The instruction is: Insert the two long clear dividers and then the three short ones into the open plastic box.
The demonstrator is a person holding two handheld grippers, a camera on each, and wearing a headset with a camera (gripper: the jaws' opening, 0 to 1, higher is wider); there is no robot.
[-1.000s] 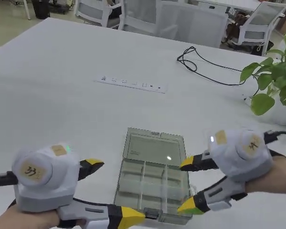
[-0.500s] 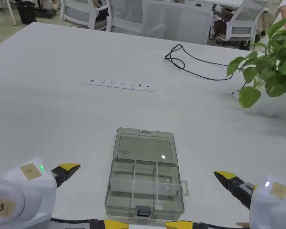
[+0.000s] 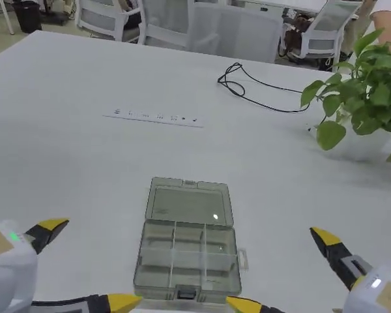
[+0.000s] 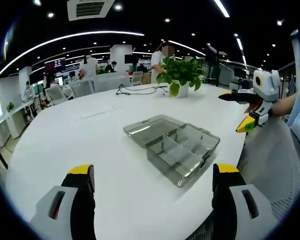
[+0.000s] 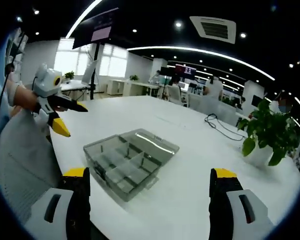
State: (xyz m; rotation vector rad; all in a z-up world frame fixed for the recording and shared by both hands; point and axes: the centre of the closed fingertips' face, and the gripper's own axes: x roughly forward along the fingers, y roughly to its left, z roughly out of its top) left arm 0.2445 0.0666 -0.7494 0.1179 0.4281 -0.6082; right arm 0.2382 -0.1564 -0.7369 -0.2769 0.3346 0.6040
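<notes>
Head view, plastic box point(image 3: 158, 285) (open), lid point(image 3: 189, 204) farther, long axis crosswise.

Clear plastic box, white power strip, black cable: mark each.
Clear plastic box point(image 3: 190, 203): head view, open lid.
White power strip point(image 3: 153, 117): head view, its middle.
Black cable point(image 3: 220, 80): head view, loop's left bend.

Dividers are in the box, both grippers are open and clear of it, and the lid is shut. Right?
No: the head view shows the lid lying open behind the box. The dividers are in; left gripper and right gripper are open, clear of it.
</notes>
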